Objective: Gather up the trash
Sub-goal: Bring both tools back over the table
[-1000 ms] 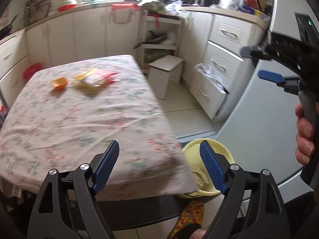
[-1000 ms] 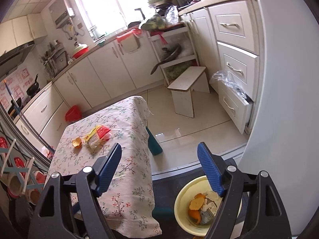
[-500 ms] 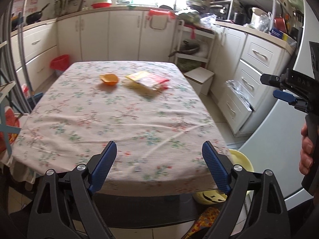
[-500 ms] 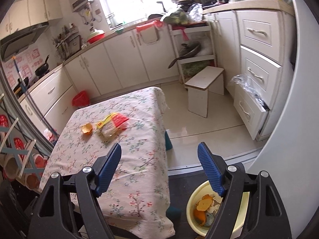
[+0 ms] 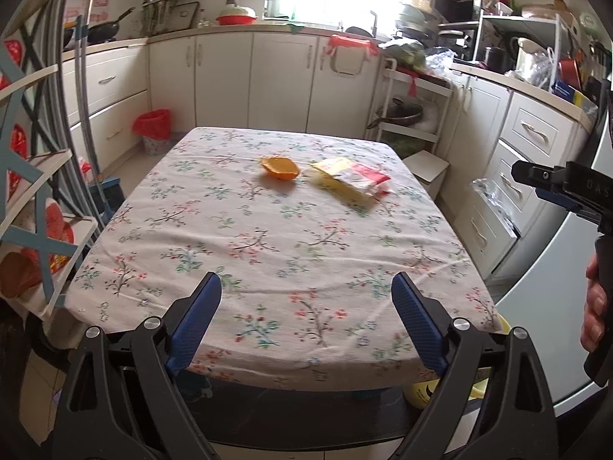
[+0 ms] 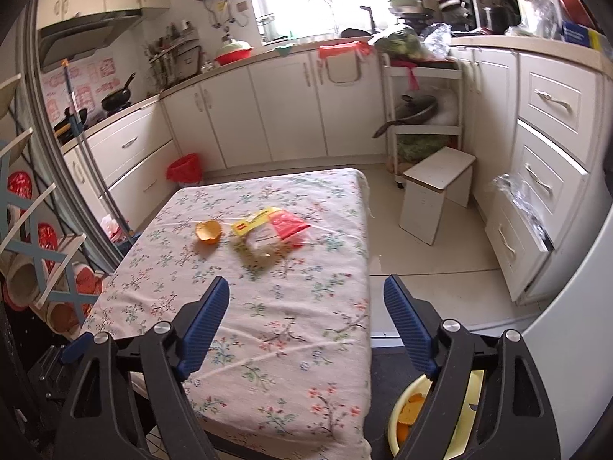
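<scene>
A kitchen seen from two handheld grippers, both angled down at a bench (image 5: 268, 253) covered with a flowered cloth. The left gripper (image 5: 306, 318) hangs over the near edge of the bench; its blue jaws are spreading wider, with nothing between them. The right gripper (image 6: 306, 326) hangs over the near right corner of the bench, its jaws also spreading, empty. In the left view the right gripper shows at the right edge, gripped by a person's hand (image 5: 594, 306).

Two pieces of trash lie on the far half of the cloth, well apart from both grippers — a cupped piece of orange peel (image 5: 280, 166) and, just to its right, a crumpled yellow-and-red snack wrapper (image 5: 350, 179). The two sit near each other but do not touch.

On the floor beside the bench's near right corner stands a yellow basin (image 6: 471, 395) holding orange peel, partly hidden behind the right gripper. A small white stool (image 6: 436, 188) stands on the floor beyond, and a red-lined bin (image 5: 152, 130) sits by the far cabinets.
</scene>
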The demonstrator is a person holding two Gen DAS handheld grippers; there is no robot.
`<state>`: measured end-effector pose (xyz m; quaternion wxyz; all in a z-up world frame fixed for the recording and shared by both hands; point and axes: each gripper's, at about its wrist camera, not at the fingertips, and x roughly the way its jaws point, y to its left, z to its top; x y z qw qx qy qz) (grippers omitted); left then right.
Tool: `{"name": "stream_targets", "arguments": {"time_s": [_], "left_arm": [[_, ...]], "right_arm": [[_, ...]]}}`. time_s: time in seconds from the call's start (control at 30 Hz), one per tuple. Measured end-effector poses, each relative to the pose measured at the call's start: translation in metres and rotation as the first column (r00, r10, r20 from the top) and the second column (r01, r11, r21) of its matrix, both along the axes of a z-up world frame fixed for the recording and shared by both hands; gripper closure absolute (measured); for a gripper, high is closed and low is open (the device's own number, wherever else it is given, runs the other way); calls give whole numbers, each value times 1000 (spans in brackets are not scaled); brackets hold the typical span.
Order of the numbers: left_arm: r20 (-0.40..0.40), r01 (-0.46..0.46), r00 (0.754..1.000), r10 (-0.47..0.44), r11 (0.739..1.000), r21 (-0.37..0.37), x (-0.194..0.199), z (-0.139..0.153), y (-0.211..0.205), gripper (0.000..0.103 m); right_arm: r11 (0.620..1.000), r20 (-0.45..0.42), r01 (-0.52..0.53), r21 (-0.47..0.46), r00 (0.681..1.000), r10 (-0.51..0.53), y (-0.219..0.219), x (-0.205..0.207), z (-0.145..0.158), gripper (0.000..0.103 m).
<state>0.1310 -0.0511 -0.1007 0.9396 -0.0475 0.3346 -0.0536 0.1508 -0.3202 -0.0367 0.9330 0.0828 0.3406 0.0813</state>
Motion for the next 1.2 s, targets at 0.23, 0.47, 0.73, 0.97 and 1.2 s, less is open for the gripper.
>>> {"name": "stream_targets", "arguments": {"time_s": [0.23, 0.47, 0.73, 0.97, 1.2], "left_arm": [[-2, -28, 1000, 28, 1000, -12, 4, -4, 19, 16], [-6, -53, 999, 53, 998, -23, 7, -8, 35, 16], [-9, -80, 997, 80, 997, -23, 11, -8, 49, 16], [-10, -98, 995, 98, 995, -14, 15, -8, 59, 16], [-7, -108, 994, 108, 994, 21, 23, -5, 71, 16]], "right_arm": [[998, 8, -44, -48, 999, 45, 28, 5, -4, 23], [995, 0, -76, -66, 997, 76, 48, 12, -9, 22], [993, -7, -101, -67, 995, 100, 64, 18, -13, 22], [991, -14, -120, -62, 993, 120, 76, 24, -17, 22], [989, -20, -138, -60, 990, 137, 88, 30, -20, 22]]}}
